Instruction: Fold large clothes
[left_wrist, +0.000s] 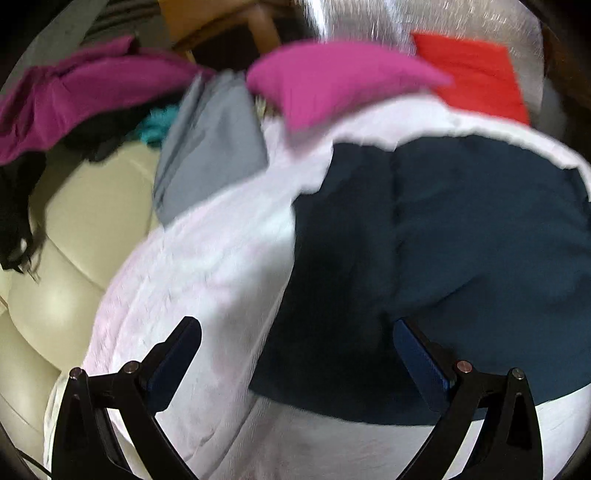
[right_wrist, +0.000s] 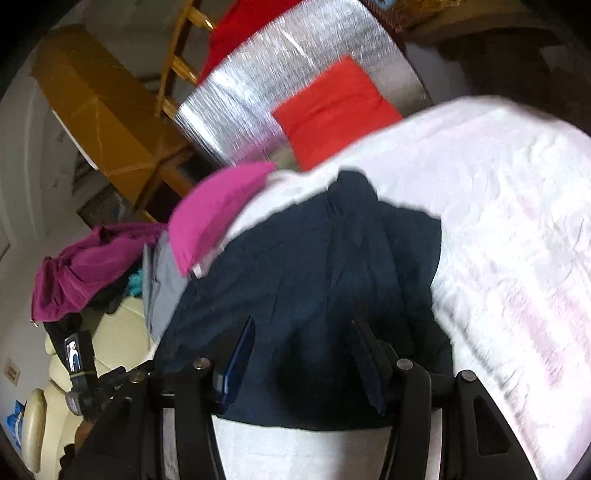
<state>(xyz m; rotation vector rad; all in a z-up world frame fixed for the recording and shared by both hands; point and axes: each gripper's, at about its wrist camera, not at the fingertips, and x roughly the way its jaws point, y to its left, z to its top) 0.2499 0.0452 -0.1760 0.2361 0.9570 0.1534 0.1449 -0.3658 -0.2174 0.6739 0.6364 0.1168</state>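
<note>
A dark navy garment (left_wrist: 443, 258) lies folded on a white cloth-covered surface (left_wrist: 207, 273); it also shows in the right wrist view (right_wrist: 306, 280). My left gripper (left_wrist: 297, 328) is open and empty, its fingers spread above the garment's near left edge. My right gripper (right_wrist: 303, 332) is open, its fingers (right_wrist: 243, 354) set wide over the garment's near edge, holding nothing. The left gripper's body (right_wrist: 96, 391) shows at the lower left of the right wrist view.
A folded pink garment (left_wrist: 332, 81), a folded red one (left_wrist: 476, 74) and a grey one (left_wrist: 210, 147) lie beyond. A magenta pile (left_wrist: 74, 96) sits on a cream sofa (left_wrist: 74, 258). A silver-covered table (right_wrist: 280, 81) and wooden furniture (right_wrist: 103, 110) stand behind.
</note>
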